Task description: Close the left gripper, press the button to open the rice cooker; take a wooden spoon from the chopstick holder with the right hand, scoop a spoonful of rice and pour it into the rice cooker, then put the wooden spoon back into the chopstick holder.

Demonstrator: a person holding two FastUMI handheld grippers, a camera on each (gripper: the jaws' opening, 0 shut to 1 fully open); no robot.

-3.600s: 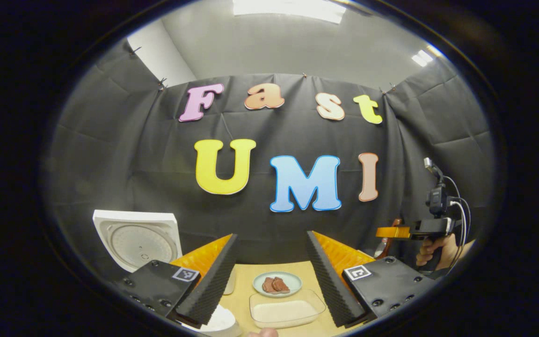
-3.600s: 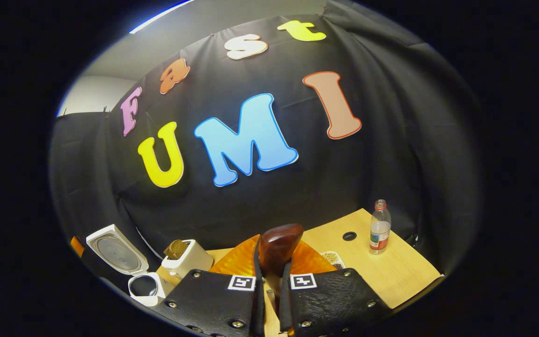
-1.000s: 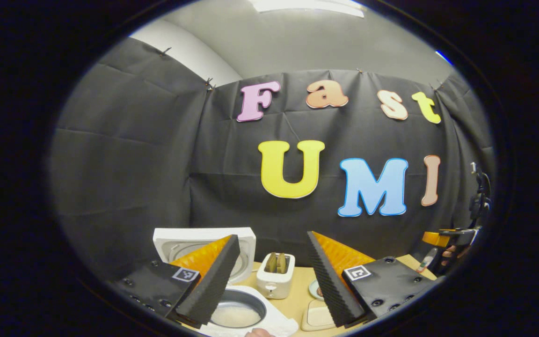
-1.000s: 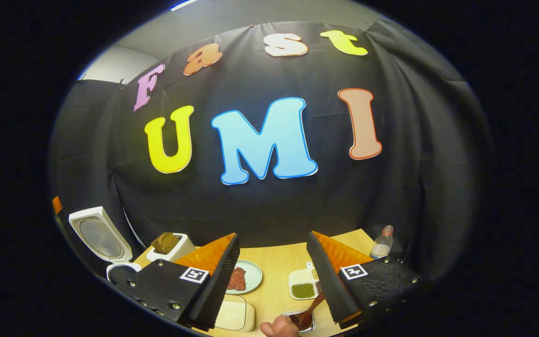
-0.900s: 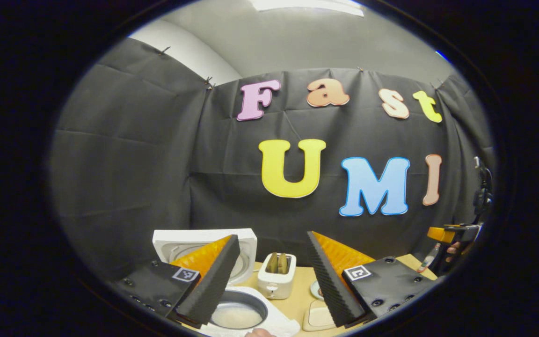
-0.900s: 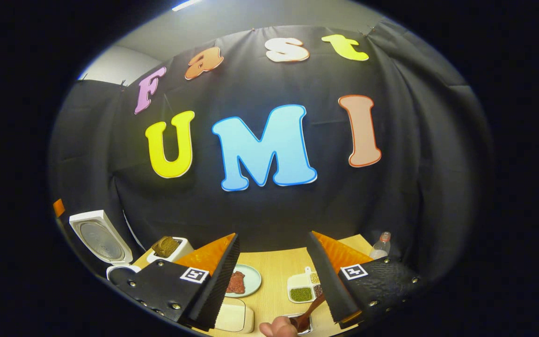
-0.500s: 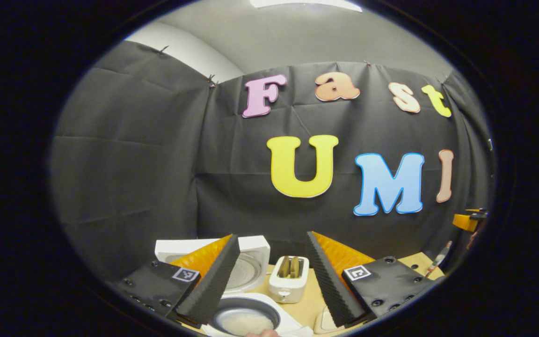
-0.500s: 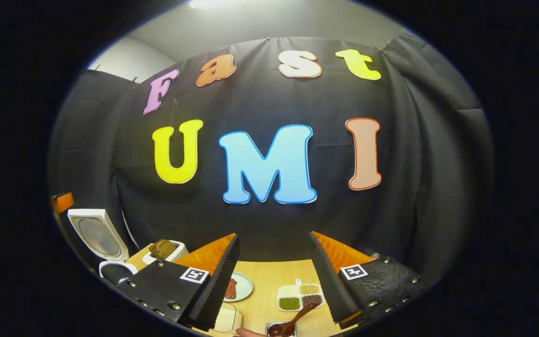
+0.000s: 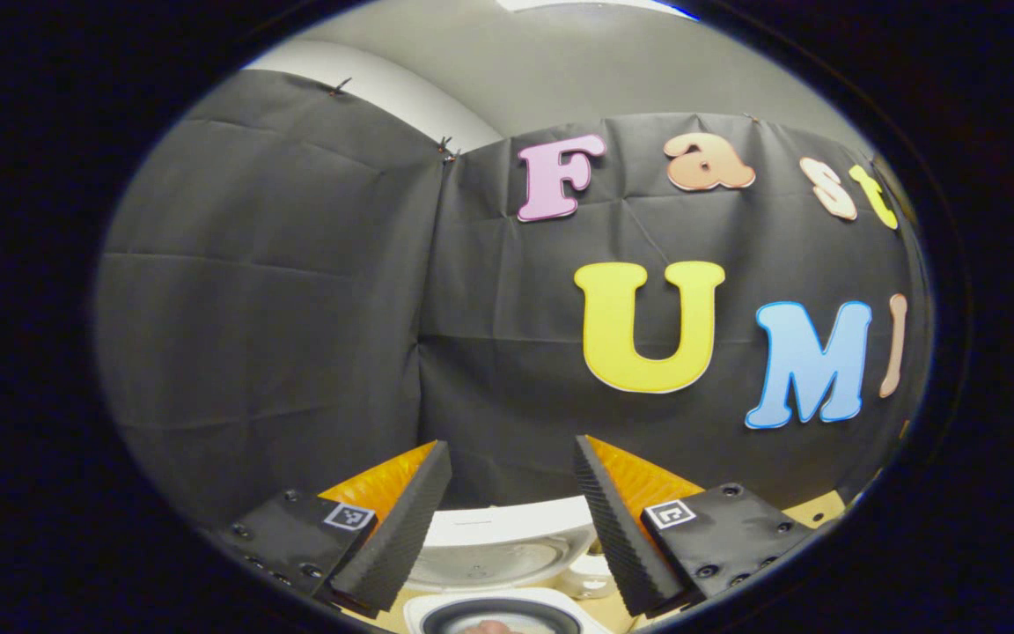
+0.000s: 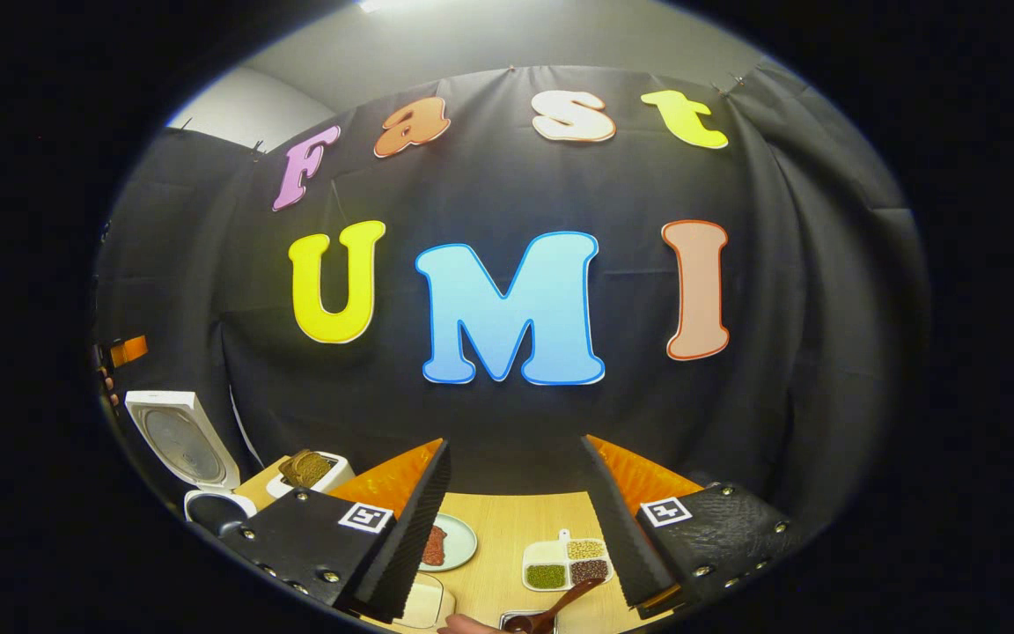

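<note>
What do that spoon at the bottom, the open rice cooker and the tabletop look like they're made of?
The spoon looks like dark reddish-brown wood with a smooth, slightly glossy finish. The rice cooker seems to be white plastic, matte, with a greyish, probably metal, disc inside its raised lid. The tabletop shows pale wood grain; whether solid wood or laminate is hard to tell.

Ahead of our left tool (image 9: 511, 515) the cooker (image 9: 507, 550) with its raised lid blocks the way low down; above it we see open air to the wall. Between our right tool's (image 10: 511, 515) spread fingers the table (image 10: 507, 519) is bare; plate (image 10: 454, 541), tray (image 10: 560, 563) and spoon (image 10: 555, 608) crowd below it.
</note>
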